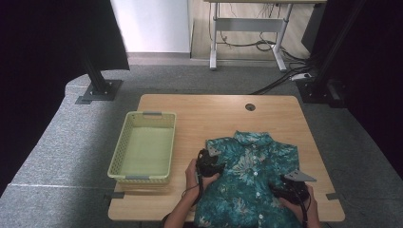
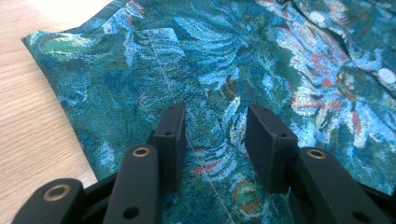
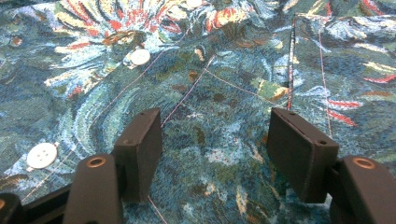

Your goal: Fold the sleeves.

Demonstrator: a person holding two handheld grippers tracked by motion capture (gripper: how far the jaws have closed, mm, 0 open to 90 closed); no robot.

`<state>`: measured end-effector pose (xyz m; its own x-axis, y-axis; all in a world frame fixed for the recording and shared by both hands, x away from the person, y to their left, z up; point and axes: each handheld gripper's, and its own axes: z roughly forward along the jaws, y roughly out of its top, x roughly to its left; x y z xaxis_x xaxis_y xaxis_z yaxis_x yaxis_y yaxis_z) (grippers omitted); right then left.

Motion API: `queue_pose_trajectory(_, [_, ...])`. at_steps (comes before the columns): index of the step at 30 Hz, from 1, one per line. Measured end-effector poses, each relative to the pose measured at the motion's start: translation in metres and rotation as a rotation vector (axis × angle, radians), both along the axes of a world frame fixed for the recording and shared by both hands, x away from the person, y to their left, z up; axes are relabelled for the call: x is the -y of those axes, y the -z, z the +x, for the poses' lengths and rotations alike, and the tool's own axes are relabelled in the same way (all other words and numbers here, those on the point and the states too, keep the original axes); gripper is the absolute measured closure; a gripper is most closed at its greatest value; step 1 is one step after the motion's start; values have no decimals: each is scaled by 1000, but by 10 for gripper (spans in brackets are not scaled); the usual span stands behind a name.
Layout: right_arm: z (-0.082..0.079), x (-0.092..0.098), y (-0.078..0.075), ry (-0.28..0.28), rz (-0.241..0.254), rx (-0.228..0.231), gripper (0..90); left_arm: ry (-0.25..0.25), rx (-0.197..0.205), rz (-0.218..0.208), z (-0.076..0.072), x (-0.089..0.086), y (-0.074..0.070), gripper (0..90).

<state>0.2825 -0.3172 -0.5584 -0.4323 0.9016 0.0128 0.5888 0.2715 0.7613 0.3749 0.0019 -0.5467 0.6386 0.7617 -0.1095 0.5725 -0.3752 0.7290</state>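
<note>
Both grippers, left [image 1: 207,167] and right [image 1: 291,188], rest with jaws apart, gripping nothing, on the floral shirt [image 1: 249,183] right of the basket [image 1: 142,176].

Shirt [image 1: 249,183] on table [image 1: 204,107], front-right; basket [image 1: 142,145] left of shirt, apart.

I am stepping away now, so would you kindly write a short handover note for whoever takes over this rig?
Left tool: jaws apart over the shirt's left sleeve area, gripping nothing.
Right tool: jaws apart above the shirt's right side, holding nothing.
Shirt: lies flat, buttoned and front up on the table, its hem at the near edge.
Basket: yellow-green, stands left of the shirt, with nothing in it.
Done: shirt spread out.
Left: probably folding the shirt and placing it in the basket.
</note>
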Motion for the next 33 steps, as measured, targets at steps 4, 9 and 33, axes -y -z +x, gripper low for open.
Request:
queue_pose_trajectory(4, [1, -9, 0, 3, -1, 1, 348, 1, 8, -1, -2, -9, 1, 568])
queue_pose_trajectory(9, [-3, -23, 0, -10, -1, -3, 348, -6, 6, -15, -9, -26, 1, 545])
queue_pose_trajectory(33, [-43, -26, 1, -35, 4, 4, 343, 7, 3, -45, -47, -38, 2, 468])
